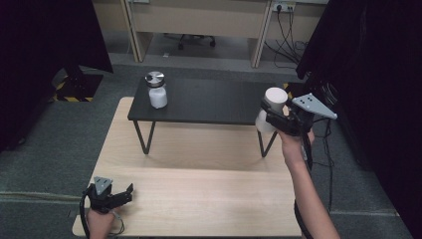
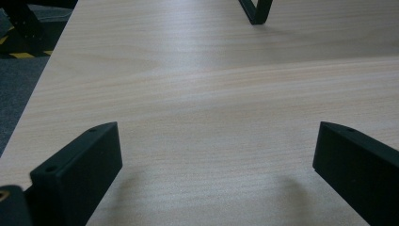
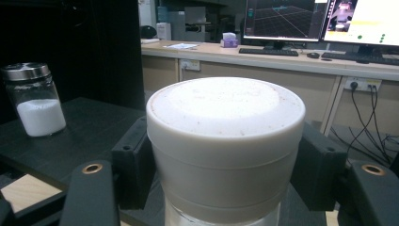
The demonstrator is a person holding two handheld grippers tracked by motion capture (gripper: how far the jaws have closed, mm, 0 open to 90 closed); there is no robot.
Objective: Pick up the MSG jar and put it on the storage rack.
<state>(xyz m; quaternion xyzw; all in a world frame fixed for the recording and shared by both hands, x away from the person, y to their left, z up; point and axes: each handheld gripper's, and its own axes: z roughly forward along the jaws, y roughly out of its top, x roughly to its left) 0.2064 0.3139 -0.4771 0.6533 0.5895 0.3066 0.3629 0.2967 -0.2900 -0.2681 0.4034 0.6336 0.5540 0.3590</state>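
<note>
White-lidded jar (image 3: 225, 146) in right gripper (image 1: 268, 118)

- A white-lidded jar (image 1: 272, 107) stands upright, clamped between the jaws of the right hand-held gripper (image 1: 268, 118) at about 3 o'clock, at the right end of the black raised shelf (image 1: 209, 102); its lid is thick, round and cream-white.
- A glass jar with a metal lid (image 1: 157, 90), roughly half full of white powder, stands upright at 11 o'clock on the shelf's left end.
</note>
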